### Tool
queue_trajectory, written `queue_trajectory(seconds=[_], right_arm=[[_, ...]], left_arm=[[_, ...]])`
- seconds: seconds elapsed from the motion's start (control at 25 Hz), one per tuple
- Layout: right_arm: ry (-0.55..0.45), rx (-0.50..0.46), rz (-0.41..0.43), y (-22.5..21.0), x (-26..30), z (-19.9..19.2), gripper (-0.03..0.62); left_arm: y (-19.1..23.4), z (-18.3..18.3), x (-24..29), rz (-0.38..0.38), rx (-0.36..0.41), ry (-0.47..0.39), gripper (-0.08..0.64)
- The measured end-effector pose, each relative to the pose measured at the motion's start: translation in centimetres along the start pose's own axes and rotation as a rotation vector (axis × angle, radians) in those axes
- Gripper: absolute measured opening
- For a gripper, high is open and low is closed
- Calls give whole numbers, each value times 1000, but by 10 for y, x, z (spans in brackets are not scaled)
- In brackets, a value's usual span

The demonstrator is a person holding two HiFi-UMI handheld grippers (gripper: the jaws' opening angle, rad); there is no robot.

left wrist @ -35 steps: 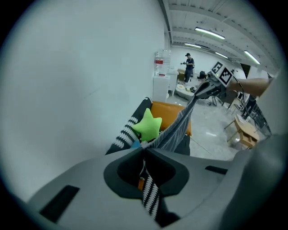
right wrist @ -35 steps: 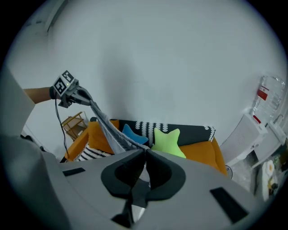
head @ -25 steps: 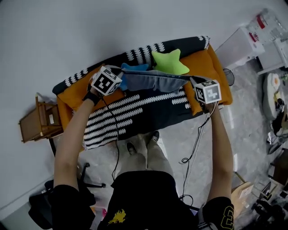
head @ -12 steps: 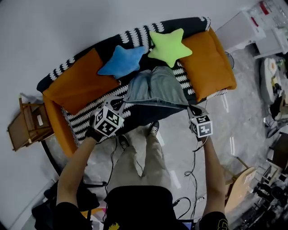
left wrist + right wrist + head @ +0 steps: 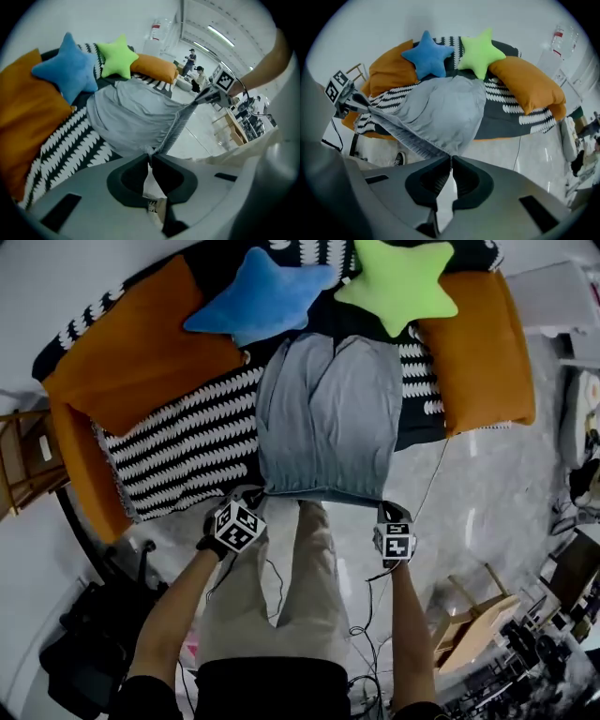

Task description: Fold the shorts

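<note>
The grey shorts lie spread flat on the sofa seat, legs toward the back cushions. Their waistband is stretched along the seat's front edge. My left gripper is shut on the waistband's left corner and my right gripper on its right corner. In the left gripper view the jaws pinch the ribbed band, with the shorts beyond and the right gripper at the band's far end. In the right gripper view the jaws pinch the other corner of the shorts, with the left gripper across.
A blue star pillow and a green star pillow rest behind the shorts. Orange cushions flank them on the black-and-white sofa cover. A wooden stool stands left. My legs and cables are below.
Both grippers came down and toward me with the shorts. The shorts, earlier held stretched in the air over the sofa, now lie flat on the seat.
</note>
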State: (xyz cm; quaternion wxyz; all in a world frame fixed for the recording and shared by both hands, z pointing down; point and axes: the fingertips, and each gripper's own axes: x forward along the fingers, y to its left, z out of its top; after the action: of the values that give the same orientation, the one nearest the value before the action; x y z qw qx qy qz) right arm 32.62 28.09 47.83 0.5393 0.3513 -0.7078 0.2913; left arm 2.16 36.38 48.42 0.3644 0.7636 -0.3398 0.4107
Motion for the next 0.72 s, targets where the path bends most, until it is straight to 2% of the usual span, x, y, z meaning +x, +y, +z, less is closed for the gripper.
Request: queue_trajectory(seconds=[0.16,0.2,0.24,0.28,0.4,0.48,0.56,0.64,0.72], right_arm=[[18,12,12,6,46,-38,41],[38,13,16,7,54,-50,88],[69,21,25,10,60,-64,170],[103,35,38,13,61,-76,221],[152,62,44,11,35,-92,249],[113,56,12,-7,3,-77,238],[32,54,1,-23,-30,-49,227],[-52,22,14,-43,-55,-7,214],[-117,-67,32,-75,-57,51,191]], left_arm=[[5,-34,45,4,-107,1,43],[2,-44,52,4,-119,18,72],[-3,-57,57,-7,-138,46,188],[-9,-71,58,-30,-169,75,282],[-31,-93,47,-103,-287,98,313],[-40,-86,31,-124,-315,66,321],[-48,-79,7,-130,-344,35,321],[-49,-64,-11,-117,-398,-3,321],[-45,-39,-15,-88,-482,-55,319]])
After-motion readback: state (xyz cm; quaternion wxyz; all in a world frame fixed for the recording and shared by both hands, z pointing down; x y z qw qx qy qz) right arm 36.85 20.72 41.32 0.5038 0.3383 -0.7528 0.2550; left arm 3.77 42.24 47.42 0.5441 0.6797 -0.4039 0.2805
